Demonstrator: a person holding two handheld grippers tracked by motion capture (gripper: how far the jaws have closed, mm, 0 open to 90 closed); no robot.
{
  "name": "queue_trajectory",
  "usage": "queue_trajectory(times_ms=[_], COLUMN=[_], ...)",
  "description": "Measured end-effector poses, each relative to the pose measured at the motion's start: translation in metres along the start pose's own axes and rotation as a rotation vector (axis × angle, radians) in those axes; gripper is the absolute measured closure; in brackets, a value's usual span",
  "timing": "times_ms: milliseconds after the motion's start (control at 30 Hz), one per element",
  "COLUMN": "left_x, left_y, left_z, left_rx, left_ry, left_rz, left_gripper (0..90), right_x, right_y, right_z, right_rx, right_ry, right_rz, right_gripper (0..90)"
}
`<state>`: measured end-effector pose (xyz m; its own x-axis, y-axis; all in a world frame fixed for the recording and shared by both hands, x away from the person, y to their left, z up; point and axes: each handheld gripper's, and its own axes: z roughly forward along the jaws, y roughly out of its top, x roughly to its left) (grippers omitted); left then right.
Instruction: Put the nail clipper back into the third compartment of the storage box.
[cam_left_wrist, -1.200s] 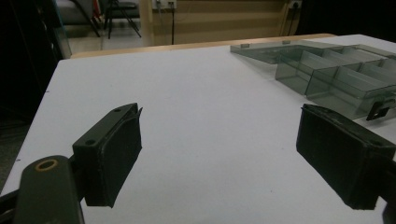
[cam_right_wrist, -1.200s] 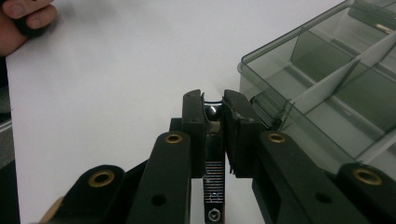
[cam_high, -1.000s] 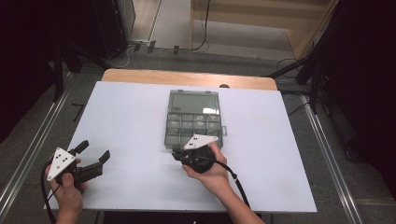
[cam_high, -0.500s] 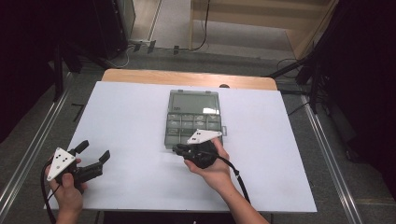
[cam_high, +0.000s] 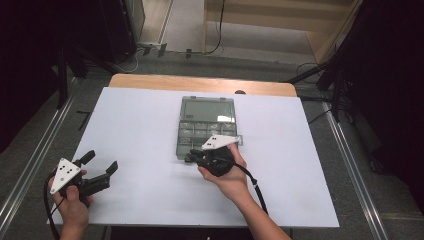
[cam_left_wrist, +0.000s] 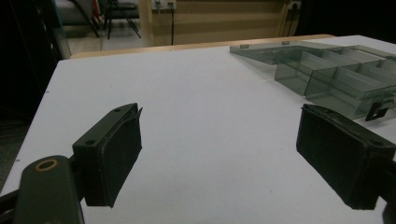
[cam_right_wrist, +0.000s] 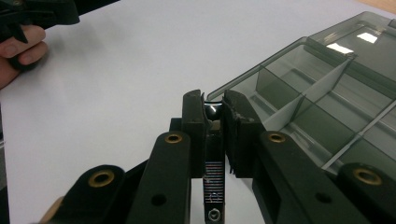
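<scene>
A clear grey compartment box (cam_high: 207, 127) lies open in the middle of the white table, its lid folded flat behind it. My right gripper (cam_high: 192, 156) sits at the box's front left corner. In the right gripper view its jaws (cam_right_wrist: 212, 105) are shut on a small shiny black object (cam_right_wrist: 213, 111) beside the box's (cam_right_wrist: 327, 93) nearest compartment. My left gripper (cam_high: 102, 160) is held near the table's front left corner. It is open, nothing is between its pads (cam_left_wrist: 112, 158), and the box (cam_left_wrist: 336, 74) lies far off to its right.
The white table top (cam_high: 140, 125) has bare room left and right of the box. A wooden strip (cam_high: 200, 82) runs along the far edge. Metal rails and dark stands flank the table on the floor.
The right hand has shifted slightly toward the box's front edge. The left gripper has stayed where it was.
</scene>
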<state>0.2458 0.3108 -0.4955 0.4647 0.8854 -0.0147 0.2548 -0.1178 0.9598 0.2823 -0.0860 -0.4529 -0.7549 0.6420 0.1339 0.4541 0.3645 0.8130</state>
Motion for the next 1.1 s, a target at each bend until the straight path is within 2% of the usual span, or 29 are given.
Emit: queue_trajectory(times_ms=[567, 1100], left_x=[0.000, 0.000], left_y=[0.000, 0.000], left_z=[0.000, 0.000], left_rx=[-0.001, 0.000], left_ry=[0.001, 0.001], left_rz=[-0.001, 0.001], left_gripper=[14.2, 14.2], right_x=[-0.014, -0.031], right_y=[0.008, 0.013], right_z=[-0.006, -0.008], right_rx=[-0.028, -0.046], right_ry=[-0.025, -0.069], right_rz=[0.032, 0.067], right_gripper=[81.2, 81.2])
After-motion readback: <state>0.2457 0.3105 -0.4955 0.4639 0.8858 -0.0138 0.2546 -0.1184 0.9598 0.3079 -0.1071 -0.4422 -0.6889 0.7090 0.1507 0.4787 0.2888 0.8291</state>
